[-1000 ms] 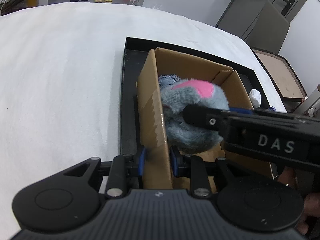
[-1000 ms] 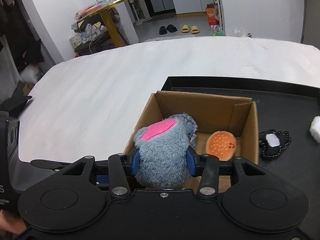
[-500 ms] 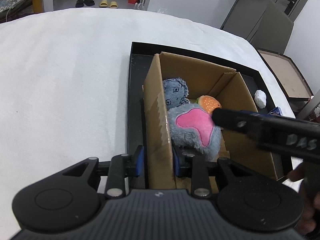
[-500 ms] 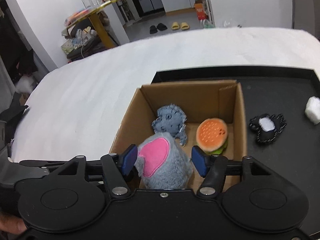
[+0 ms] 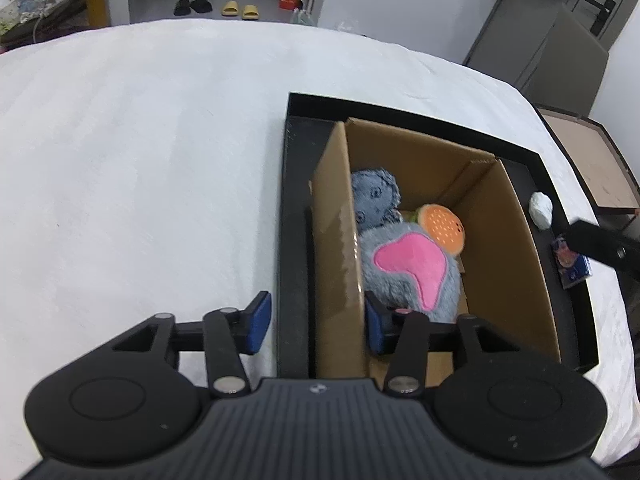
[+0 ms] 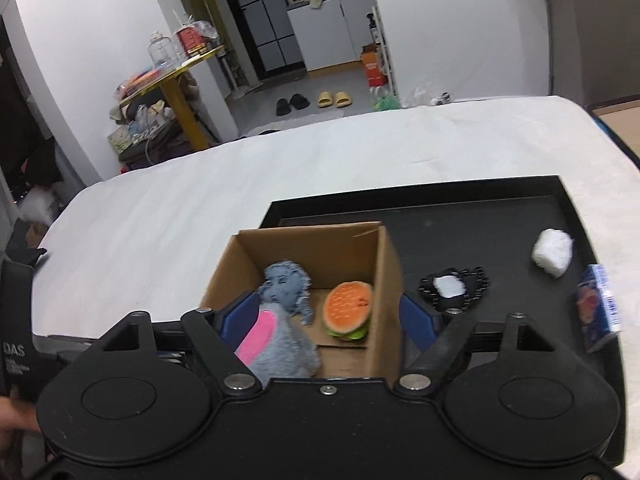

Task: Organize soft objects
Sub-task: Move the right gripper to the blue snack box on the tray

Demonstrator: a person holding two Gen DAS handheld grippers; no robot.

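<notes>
A cardboard box (image 5: pixel 516 264) stands on a black tray (image 5: pixel 292 200). Inside it lie a grey plush with a pink patch (image 5: pixel 408 272), a small blue-grey plush (image 5: pixel 374 196) and a burger plush (image 5: pixel 442 228). My left gripper (image 5: pixel 318 324) straddles the box's left wall; its jaws are opening and the outer pad stands clear of the wall. My right gripper (image 6: pixel 326 316) hovers over the box (image 6: pixel 320 248) at its near end, jaws opening. The grey plush (image 6: pixel 276 344) lies loose below them, and the right finger is outside the box's right wall.
On the tray (image 6: pixel 480 232) right of the box lie a black-and-white soft item (image 6: pixel 452 286), a white puff (image 6: pixel 552 252) and a blue packet (image 6: pixel 596 308). White cloth covers the table around the tray. Shelves, shoes and a cluttered yellow table stand beyond.
My right gripper let go of the grey plush, which dropped into the box, then drew back and up. My left gripper's jaws spread off the box wall.
</notes>
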